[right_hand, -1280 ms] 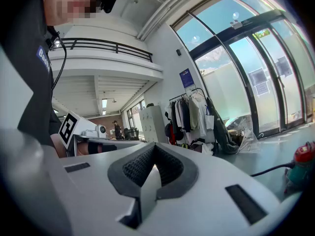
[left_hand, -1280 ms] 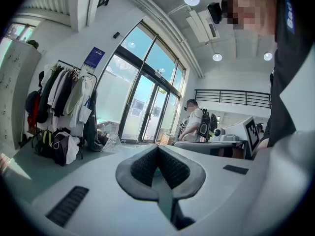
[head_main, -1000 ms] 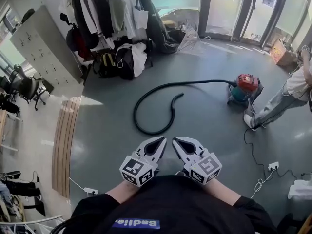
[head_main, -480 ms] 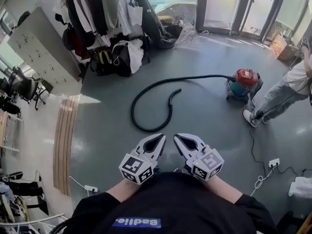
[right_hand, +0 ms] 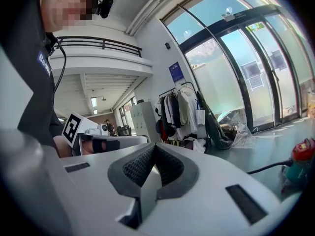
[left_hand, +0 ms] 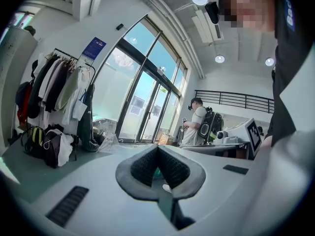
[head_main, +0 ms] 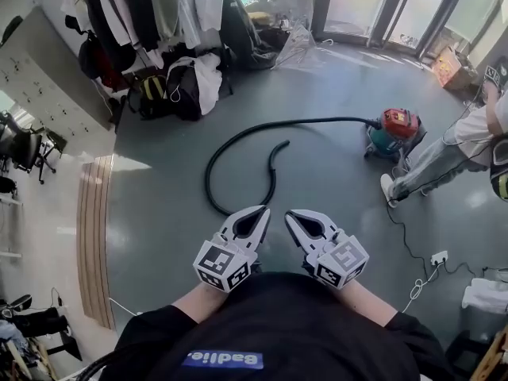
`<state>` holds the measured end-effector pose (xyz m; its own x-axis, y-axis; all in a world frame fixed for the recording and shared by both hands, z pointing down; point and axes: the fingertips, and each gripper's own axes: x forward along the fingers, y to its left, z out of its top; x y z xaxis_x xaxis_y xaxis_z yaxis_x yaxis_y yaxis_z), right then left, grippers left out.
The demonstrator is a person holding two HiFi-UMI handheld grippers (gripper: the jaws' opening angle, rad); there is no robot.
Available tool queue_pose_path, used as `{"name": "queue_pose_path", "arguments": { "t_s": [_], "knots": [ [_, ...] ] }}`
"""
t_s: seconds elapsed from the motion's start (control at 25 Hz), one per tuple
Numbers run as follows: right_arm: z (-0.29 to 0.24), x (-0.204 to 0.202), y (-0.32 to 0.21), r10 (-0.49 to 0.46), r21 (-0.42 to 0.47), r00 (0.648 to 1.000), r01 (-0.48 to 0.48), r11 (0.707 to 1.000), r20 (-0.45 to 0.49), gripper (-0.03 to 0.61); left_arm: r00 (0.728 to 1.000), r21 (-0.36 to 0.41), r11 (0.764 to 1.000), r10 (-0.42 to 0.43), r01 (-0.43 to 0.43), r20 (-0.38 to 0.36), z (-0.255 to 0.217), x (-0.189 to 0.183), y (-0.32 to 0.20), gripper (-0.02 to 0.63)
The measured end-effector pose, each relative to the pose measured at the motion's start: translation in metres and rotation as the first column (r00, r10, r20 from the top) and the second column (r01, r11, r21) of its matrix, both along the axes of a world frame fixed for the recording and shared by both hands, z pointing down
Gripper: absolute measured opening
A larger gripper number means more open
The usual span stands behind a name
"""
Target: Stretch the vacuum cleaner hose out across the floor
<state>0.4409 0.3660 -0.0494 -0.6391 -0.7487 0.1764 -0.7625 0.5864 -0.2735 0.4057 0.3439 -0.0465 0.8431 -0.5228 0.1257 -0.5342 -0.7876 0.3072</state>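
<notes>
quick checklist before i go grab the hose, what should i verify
1. Jaws open for a grab: not ok; left gripper and right gripper are both shut and empty.
2. Free end of hose in sight: ok, it lies ahead.
3. Grippers at the hose: not ok, both are apart from it.
4. Hose joined to vacuum cleaner: ok.
5. Room to stretch: cannot tell; a person stands beside the vacuum cleaner.
</notes>
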Motion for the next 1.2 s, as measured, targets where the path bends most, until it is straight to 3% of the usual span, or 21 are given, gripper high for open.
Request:
{"name": "queue_pose_path", "arguments": {
  "t_s": [0.4,0.6,0.92,1.2],
  "knots": [
    [-0.012,-0.07,-0.165,0.037,0.01,0.997,-0.036,0.999,-0.07,-0.005,0.998,0.049,0.997,0.066,-0.067,0.02,-0.009,-0.066,-0.163,-0.005],
    [-0.006,-0.076,-0.205,0.03,-0.01,0.995,-0.031,0.999,-0.098,-0.005,0.999,0.017,0.999,0.045,-0.045,0.009,0.001,-0.078,-0.204,-0.005],
    [0.013,-0.034,-0.252,-0.026,-0.036,0.996,0.023,0.999,-0.083,-0.005,0.998,0.006,1.0,-0.001,0.001,0.061,0.017,-0.045,-0.246,-0.005],
    [0.042,0.05,-0.312,-0.122,-0.063,0.991,0.119,0.991,-0.056,-0.005,0.981,-0.012,0.987,-0.158,0.161,0.116,0.032,0.004,-0.301,-0.005]
  ]
}}
